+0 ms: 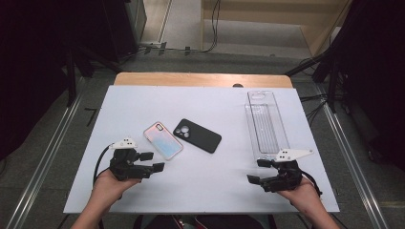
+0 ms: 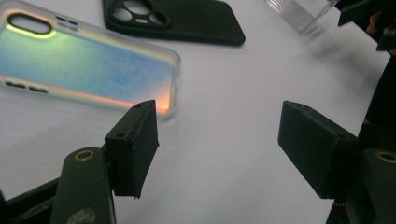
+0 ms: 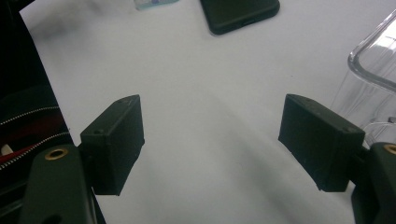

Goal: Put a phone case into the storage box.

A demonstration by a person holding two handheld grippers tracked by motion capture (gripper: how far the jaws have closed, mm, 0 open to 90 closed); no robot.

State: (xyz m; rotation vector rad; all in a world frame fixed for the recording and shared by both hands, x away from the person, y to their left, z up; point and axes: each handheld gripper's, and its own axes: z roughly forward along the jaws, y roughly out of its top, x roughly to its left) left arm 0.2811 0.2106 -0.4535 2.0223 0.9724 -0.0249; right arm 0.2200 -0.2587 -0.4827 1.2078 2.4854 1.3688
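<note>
**Both grippers rest empty near two phone cases**

On the white counter (image 1: pixel 200 181), the left gripper (image 1: pixel 154 161) sits low at the near left, its jaws spread with nothing between them. Just beyond it lies the iridescent phone case (image 1: pixel 163 140), flat; in the left gripper view one jaw stands right in front of the case's near corner (image 2: pixel 93 70). Beside that case, toward the middle, lies the black phone case (image 1: pixel 197 135), also flat, the two close but apart. The right gripper (image 1: pixel 258 171) rests at the near right, jaws spread and empty, just in front of the near end of a long clear plastic tray (image 1: pixel 264 125).
</note>
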